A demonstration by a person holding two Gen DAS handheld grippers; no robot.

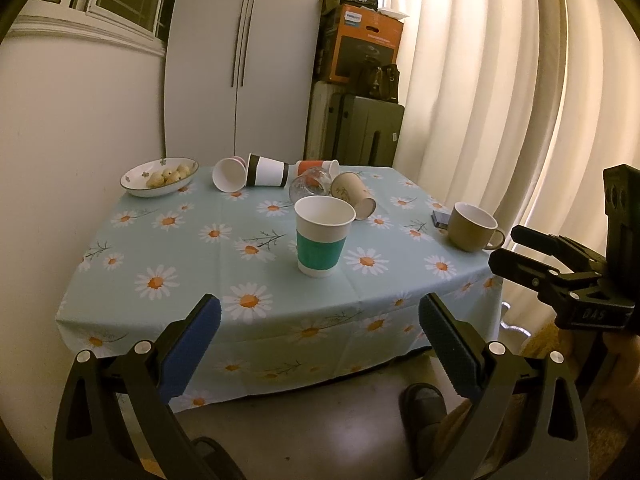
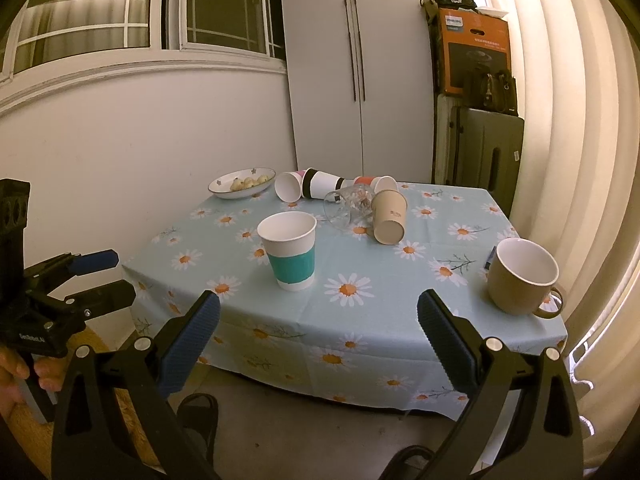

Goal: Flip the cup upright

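A white paper cup with a teal band (image 1: pixel 322 236) (image 2: pixel 290 256) stands upright mid-table. A tan mug (image 1: pixel 470 226) (image 2: pixel 520 276) stands upright at the right edge. Behind them several cups lie on their sides: a white one (image 1: pixel 228 174) (image 2: pixel 288 186), a black-and-white one (image 1: pixel 267 170) (image 2: pixel 322 184), an orange-banded one (image 1: pixel 318 167) (image 2: pixel 374 181), a clear glass (image 1: pixel 310 186) (image 2: pixel 346 206) and a beige paper cup (image 1: pixel 354 194) (image 2: pixel 390 216). My left gripper (image 1: pixel 320 312) (image 2: pixel 114 278) and my right gripper (image 2: pixel 318 312) (image 1: pixel 502 250) are open and empty, off the table's near edge.
The table has a light-blue daisy tablecloth (image 1: pixel 180 256) (image 2: pixel 400 292). A bowl of small round food (image 1: pixel 160 176) (image 2: pixel 242 184) sits at the back left. A small dark object (image 1: pixel 440 218) lies by the mug. A wardrobe, stacked luggage and curtains stand behind.
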